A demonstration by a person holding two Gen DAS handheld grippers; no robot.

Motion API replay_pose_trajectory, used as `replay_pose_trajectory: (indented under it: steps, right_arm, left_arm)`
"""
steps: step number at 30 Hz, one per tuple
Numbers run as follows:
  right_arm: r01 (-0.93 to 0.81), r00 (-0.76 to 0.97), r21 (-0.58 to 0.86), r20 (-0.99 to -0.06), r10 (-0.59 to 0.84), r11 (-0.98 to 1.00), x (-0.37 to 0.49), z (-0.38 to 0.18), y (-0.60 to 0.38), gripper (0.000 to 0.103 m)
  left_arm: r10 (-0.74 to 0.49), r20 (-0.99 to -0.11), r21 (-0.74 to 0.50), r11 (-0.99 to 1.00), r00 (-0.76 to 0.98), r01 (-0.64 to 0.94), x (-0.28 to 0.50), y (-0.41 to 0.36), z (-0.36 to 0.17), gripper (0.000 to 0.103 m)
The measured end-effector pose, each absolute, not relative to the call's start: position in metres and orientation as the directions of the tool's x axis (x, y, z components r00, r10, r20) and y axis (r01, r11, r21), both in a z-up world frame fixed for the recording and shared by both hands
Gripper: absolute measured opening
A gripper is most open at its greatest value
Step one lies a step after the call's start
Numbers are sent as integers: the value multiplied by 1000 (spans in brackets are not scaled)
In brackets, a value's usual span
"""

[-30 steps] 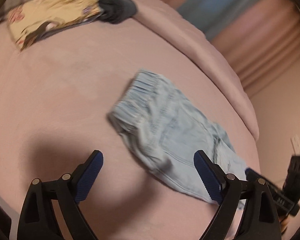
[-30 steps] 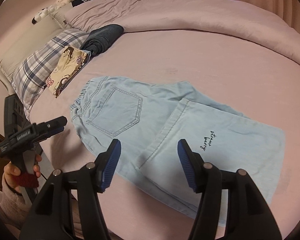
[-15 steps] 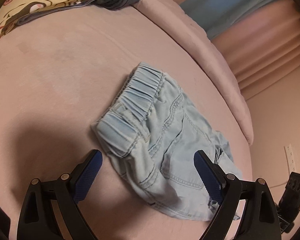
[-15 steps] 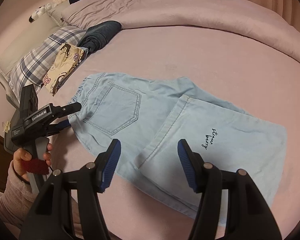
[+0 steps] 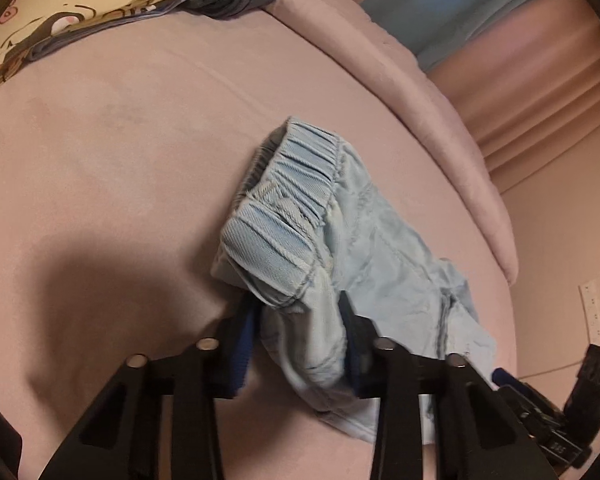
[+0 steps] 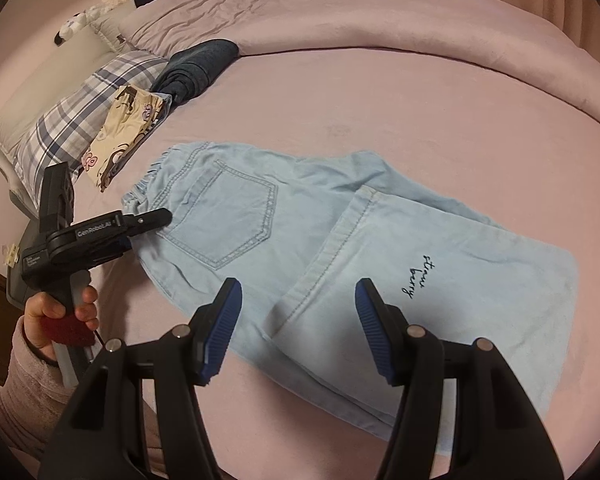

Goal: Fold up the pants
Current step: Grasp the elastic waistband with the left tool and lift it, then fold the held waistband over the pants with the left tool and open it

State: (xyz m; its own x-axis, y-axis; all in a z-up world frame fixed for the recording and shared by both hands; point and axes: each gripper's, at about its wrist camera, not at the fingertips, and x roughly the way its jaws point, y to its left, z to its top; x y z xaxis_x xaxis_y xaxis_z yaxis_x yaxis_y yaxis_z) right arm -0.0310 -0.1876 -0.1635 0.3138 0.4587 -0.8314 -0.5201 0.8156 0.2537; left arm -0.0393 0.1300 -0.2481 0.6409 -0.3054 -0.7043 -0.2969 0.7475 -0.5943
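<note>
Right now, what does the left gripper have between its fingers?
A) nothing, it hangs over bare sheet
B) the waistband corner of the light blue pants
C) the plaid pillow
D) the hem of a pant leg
B: in the left wrist view the left gripper has just been closing and pinches bunched denim at the elastic waistband end of the light blue pants; the right wrist view shows it at that same corner.

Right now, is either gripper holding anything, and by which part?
The left gripper, jaws just closing, pinches the light blue pants at the waistband corner. The right gripper hangs open, holding nothing.
</note>
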Motion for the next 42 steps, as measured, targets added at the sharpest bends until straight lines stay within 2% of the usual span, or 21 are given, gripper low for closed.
replay_pose_trajectory:
  steps: [3,8,16,23,28,33,42]
  right_arm:
    - [-505,318,254,-834,451,825,-30,-167,-191,59]
    - [-479,326,252,-839,436,841,-26,-176,-201,59]
    - [-482,295,265,-848,440,835,-23,-203,-198,58]
    - [-527,296,243,-846,444,814,-26,-224,-182,60]
    - [-437,250,417,-795,553,797,-18,-217,-217,58]
    - [-277,315,539,-731,605,796,-11,-205,-289,60]
    - [-118,388,775,-539,747,621,-21,-187,-365,65]
  left_arm:
    - [-298,-684,-593,759,666,-269,-42,123,-239,23]
    - [-285,-661,-576,786,694,-225,-46,112,-218,22]
    - [-222,-630,-426,900,744,-93,-51,65,-167,22]
    - [-214,-622,-311,950,753,13,-52,22,-146,22]
    - [-222,-622,-230,968,751,96,-51,-9,-138,22]
    - [-239,-635,-152,971,735,184,-47,-47,-139,22]
    - [-278,-731,-18,921,623,390,-34,-138,-180,22]
